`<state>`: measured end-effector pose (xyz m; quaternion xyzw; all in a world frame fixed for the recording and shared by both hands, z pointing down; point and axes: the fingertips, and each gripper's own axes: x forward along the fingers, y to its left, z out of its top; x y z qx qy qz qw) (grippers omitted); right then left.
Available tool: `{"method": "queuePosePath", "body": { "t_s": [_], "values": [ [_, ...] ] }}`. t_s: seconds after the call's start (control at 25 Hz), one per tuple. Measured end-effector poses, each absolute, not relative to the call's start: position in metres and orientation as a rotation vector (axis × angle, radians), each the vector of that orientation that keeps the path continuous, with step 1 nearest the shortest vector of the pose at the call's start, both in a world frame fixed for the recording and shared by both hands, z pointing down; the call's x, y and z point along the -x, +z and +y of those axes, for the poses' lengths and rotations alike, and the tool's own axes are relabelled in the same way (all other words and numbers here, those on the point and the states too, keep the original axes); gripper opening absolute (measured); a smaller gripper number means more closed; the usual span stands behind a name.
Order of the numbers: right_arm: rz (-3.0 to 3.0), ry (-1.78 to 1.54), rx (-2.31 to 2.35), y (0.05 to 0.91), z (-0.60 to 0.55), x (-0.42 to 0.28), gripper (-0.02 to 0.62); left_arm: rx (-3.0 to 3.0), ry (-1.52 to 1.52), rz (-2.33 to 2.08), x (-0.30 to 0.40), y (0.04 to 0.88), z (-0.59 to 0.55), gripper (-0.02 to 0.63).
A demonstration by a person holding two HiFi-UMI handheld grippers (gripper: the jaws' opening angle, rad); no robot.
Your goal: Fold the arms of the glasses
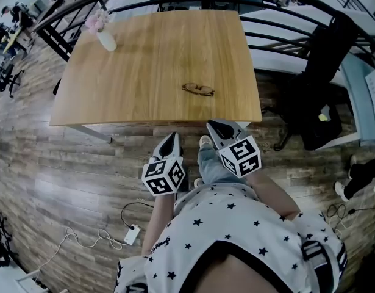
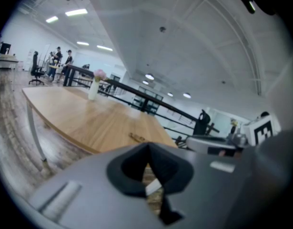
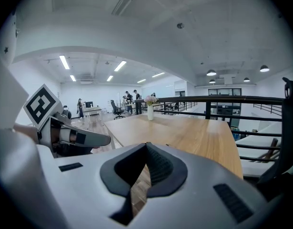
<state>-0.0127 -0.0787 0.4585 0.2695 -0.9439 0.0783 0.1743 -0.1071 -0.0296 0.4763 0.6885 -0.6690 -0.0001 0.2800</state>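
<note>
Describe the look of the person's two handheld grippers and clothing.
Both the left gripper and right gripper have smooth grey shells tapering to pointed tongs lined with black pads. Each carries a white cube printed with black square markers. The person wears a white top dotted with dark stars and blue jeans.

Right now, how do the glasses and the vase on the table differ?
The glasses lie flat; the vase stands upright. The glasses are brown; the vase is white, with pink flowers. The glasses sit close to the near edge of the table, the vase by its far left corner. Both rest on the wooden table.
</note>
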Motion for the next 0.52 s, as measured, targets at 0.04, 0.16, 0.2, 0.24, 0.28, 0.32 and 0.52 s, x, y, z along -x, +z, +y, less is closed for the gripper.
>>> {"method": "queuePosePath", "body": {
  "t_s": [0.04, 0.16, 0.2, 0.24, 0.28, 0.32, 0.52],
  "values": [
    [-2.675, 0.221, -0.764, 0.4586, -0.0789, 0.0134, 0.015, -1.845, -0.001, -1.794, 0.1082, 0.4766, -0.0295, 0.005],
    [-2.675, 0.218, -0.763, 0.4569, -0.0803, 0.0160, 0.015, -1.842, -0.001, -1.793, 0.1111, 0.4768, -0.0306, 0.005],
    [-2.676, 0.217, -0.762, 0.4562, -0.0809, 0.0164, 0.015, -1.842, -0.002, -1.792, 0.1110, 0.4768, -0.0313, 0.006],
    [-2.677, 0.216, -0.760, 0.4556, -0.0814, 0.0165, 0.015, -1.842, -0.002, -1.790, 0.1105, 0.4768, -0.0320, 0.006],
    [-2.679, 0.215, -0.758, 0.4549, -0.0820, 0.0163, 0.015, -1.843, -0.002, -1.789, 0.1096, 0.4768, -0.0327, 0.006],
    [-2.682, 0.215, -0.757, 0.4544, -0.0827, 0.0160, 0.015, -1.843, -0.001, -1.788, 0.1086, 0.4768, -0.0334, 0.006],
    [-2.688, 0.212, -0.758, 0.4538, -0.0865, 0.0141, 0.015, -1.847, 0.005, -1.784, 0.1048, 0.4785, -0.0363, 0.006]
  ]
}}
